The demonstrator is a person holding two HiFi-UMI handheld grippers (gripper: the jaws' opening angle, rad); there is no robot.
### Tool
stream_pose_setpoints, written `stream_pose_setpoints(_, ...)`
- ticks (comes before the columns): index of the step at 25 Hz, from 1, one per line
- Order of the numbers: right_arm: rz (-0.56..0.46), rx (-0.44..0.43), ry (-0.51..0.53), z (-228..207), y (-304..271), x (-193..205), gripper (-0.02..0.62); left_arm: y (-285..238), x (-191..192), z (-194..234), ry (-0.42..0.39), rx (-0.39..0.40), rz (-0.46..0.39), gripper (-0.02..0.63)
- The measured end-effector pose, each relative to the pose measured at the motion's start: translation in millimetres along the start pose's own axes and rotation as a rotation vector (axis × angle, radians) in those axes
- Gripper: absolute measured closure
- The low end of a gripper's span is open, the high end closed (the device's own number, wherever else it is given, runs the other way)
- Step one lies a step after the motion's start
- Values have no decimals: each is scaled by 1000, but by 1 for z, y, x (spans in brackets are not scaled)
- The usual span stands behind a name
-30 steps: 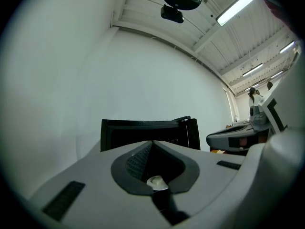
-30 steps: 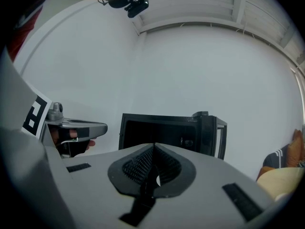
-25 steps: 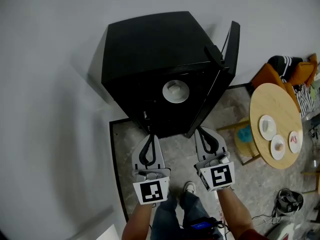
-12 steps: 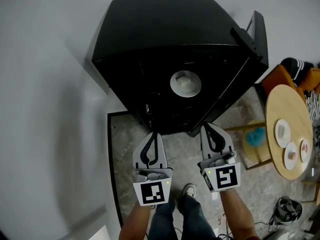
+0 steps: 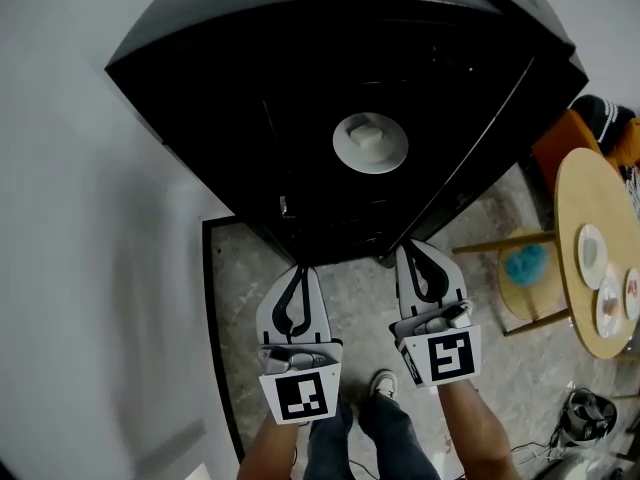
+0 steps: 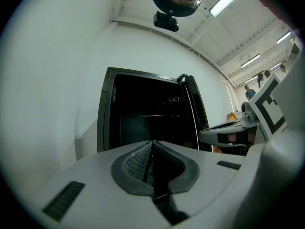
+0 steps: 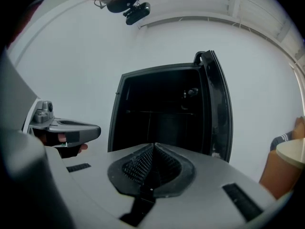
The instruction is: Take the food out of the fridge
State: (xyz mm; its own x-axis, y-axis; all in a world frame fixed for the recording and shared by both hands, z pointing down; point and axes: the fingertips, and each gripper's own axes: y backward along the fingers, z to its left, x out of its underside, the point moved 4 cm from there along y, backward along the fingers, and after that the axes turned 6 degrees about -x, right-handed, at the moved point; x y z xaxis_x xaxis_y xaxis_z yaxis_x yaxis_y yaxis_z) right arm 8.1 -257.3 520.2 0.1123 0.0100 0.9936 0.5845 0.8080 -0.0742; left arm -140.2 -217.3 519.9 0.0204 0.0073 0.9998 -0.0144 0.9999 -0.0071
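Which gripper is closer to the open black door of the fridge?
Right. The right gripper hangs just in front of the open black fridge door; the left gripper sits farther left, beyond the right one.

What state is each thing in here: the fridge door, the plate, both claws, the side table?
Fridge door: open, swung to the right.
Plate: inside the fridge, food on it, not yet taken.
Left claw: shut, empty, outside the fridge.
Right claw: shut, empty, outside the fridge.
Round table: plates set on it.
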Motion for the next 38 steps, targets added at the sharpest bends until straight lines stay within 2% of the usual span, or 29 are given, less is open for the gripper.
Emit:
stream_pose_setpoints(7, 10, 10, -21, -2, -2, 19, 573, -2, 21, -10, -5, 9, 16, 592)
stream_pose_setpoints(30, 41, 34, -57, -7, -22, 30, 572, -8, 23, -7, -4, 11, 30, 592)
stream_pose_setpoints(34, 49, 43, -87, -10, -26, 33, 572, -10, 22, -6, -6, 14, 26, 592)
stream_pose_setpoints(38, 51, 67, -170, -18, -32, 38, 572, -12, 20, -7, -5, 17, 24, 592)
